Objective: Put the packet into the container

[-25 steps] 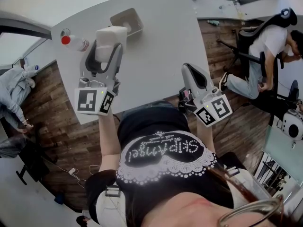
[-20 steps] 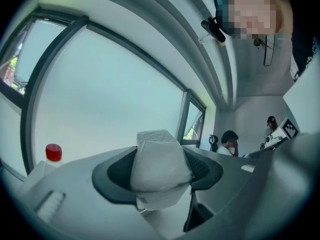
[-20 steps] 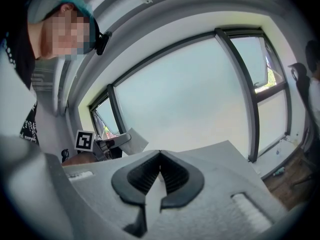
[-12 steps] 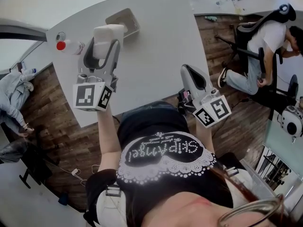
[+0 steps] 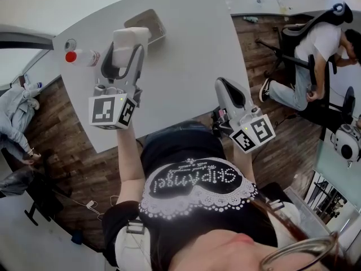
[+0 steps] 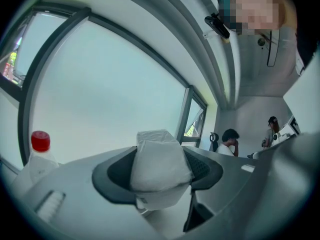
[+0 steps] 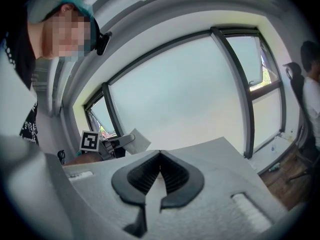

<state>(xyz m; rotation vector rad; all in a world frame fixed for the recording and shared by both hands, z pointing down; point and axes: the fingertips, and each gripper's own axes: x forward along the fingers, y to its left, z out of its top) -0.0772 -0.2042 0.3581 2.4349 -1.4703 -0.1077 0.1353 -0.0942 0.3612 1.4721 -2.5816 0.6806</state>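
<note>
A white packet (image 5: pixel 131 41) is clamped between the jaws of my left gripper (image 5: pixel 127 45), which is held level above the grey table (image 5: pixel 192 55). Just beyond it, at the table's far side, stands the grey open container (image 5: pixel 148 22). In the left gripper view the packet (image 6: pixel 160 166) fills the gap between the dark pads and sticks out past them. My right gripper (image 5: pixel 224 86) hangs at the table's near edge; in its own view the right gripper (image 7: pixel 159 156) has its tips touching, with nothing between them. From there, the left gripper's packet (image 7: pixel 135 140) shows off to the left.
A clear bottle with a red cap (image 5: pixel 82 56) lies on the table left of the left gripper; the bottle (image 6: pixel 40 149) also shows in the left gripper view. A person sits in an office chair (image 5: pixel 318 44) right of the table. Wooden floor surrounds the table.
My left gripper has carried the packet a little further over the table and slightly lower, toward the container. The right gripper has stayed put.
</note>
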